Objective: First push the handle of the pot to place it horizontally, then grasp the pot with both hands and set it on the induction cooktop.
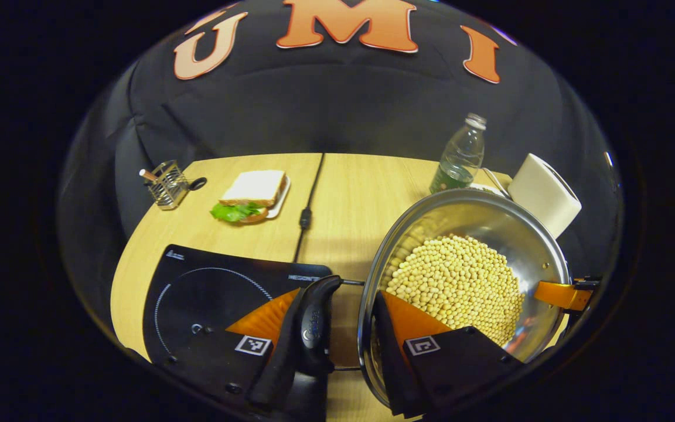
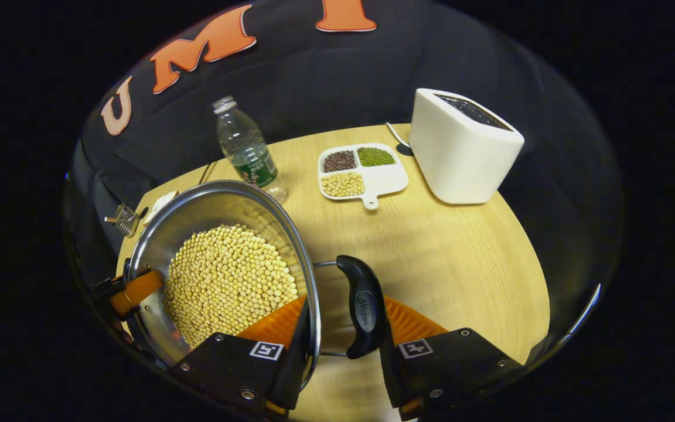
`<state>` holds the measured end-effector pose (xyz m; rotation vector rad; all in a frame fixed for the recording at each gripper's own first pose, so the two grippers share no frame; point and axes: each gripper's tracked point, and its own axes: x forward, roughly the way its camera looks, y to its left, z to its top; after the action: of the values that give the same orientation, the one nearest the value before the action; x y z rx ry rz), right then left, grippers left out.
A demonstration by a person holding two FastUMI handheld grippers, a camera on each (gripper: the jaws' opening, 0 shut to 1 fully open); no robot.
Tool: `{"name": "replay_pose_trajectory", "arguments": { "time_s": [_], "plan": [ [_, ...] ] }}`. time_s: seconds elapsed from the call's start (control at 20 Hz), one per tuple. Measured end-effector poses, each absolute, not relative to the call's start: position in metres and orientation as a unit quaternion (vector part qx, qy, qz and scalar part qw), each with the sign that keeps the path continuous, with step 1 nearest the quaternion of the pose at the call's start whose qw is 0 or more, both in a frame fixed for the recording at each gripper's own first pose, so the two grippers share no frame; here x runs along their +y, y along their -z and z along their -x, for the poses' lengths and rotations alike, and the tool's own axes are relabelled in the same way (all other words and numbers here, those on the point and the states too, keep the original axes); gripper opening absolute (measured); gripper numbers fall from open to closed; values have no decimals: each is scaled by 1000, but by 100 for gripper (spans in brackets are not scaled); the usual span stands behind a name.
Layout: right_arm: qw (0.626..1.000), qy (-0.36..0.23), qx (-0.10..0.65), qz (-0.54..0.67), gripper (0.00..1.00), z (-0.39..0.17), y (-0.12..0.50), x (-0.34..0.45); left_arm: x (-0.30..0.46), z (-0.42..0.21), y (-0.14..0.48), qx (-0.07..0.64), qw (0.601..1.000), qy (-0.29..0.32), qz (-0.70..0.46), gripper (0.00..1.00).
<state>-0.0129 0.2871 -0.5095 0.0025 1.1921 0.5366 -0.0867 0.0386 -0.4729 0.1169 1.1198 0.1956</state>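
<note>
The carry is in hand: the left gripper [image 1: 337,334] and right gripper [image 2: 337,340] each pinch a handle [image 1: 314,322] and the rim of the pot [image 1: 466,281] (full of beans), held beside the cooktop [image 1: 208,299]. Next: shift it level over the ring, then lower.

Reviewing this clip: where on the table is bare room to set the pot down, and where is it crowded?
The induction cooktop top is bare, left of the pot. Bare wood lies between the cord and the bottle, and in front of the toaster. It is crowded where the bottle, divided bean tray and toaster stand together.
</note>
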Motion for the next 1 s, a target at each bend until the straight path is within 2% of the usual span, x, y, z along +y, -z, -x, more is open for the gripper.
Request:
{"name": "replay_pose_trajectory", "arguments": {
  "time_s": [0.45,0.5,0.55,0.85,1.0],
  "plan": [
    [789,-310,530,9,57,-5,514,292,151,116,395,499,850,-163,-43,69],
    [789,-317,526,10,53,-16,517,294,162,120,387,497,850,-170,-43,69],
    [788,-323,525,11,57,-16,520,295,175,122,383,495,850,-177,-41,69],
    [780,-335,528,13,57,-22,521,291,238,138,357,500,843,-190,-46,69],
    [774,-334,537,21,57,-28,519,287,244,132,371,514,835,-189,-45,68]
  ]
}}
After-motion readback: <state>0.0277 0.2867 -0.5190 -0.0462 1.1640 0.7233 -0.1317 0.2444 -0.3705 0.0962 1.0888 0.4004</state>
